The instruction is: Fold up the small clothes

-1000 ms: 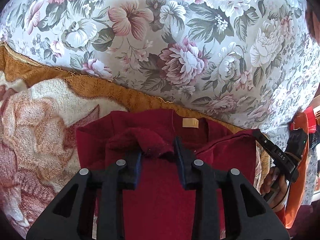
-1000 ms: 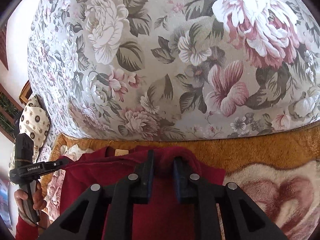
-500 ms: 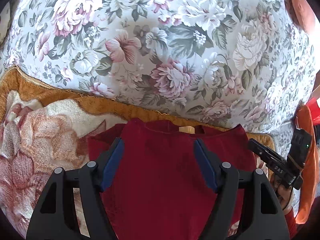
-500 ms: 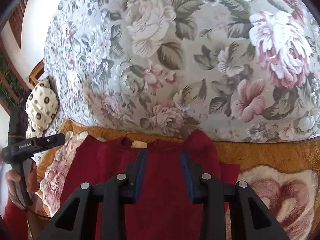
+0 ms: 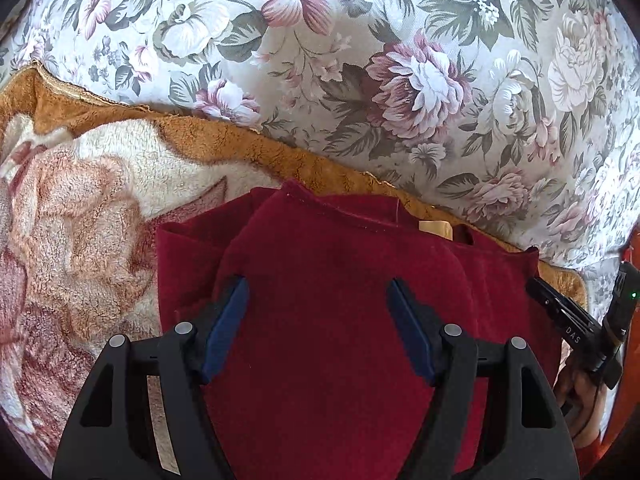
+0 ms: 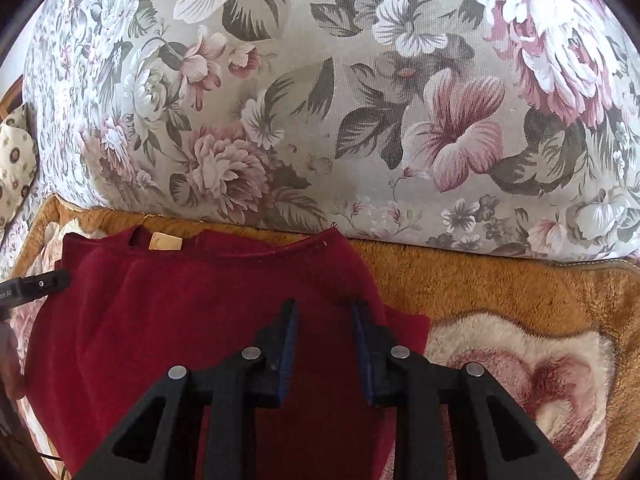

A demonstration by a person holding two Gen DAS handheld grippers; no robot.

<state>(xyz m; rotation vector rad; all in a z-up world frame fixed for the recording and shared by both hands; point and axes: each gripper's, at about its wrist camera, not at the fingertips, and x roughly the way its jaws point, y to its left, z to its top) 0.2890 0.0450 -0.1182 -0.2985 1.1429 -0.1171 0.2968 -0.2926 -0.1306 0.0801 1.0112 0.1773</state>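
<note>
- A dark red garment (image 5: 340, 320) of soft, fleecy cloth lies flat on a plush blanket (image 5: 80, 220), which is golden brown with cream and pink flower shapes
- Beyond the blanket rises a big cushion (image 5: 400, 80) covered in pale fabric printed with pink, white and grey-green flowers
- The garment's lower part is folded up over its upper part, so a hemmed edge now lies just short of the neckline
- A small tan label (image 5: 435, 227) at the neck peeks out past that folded edge
- In the left wrist view, the left gripper (image 5: 318, 296) hovers over the middle of the red cloth with its two black fingers spread wide; the blue pads (image 5: 224, 328) on their inner faces show plainly and nothing sits between them
- In the right wrist view, the right gripper (image 6: 324, 308) is over the garment's right edge, near the folded corner; its fingers stand somewhat apart, closer together than the left pair, and no cloth is pinched between them
- The right gripper's black body also shows at the far right of the left wrist view, beside the garment's edge, held in a hand (image 5: 576, 392)
- The tip of the left gripper shows at the far left of the right wrist view, beside the garment's other edge
- A cream pillow (image 6: 16, 168) dotted with dark rings sits at the left rim of the right wrist view
</note>
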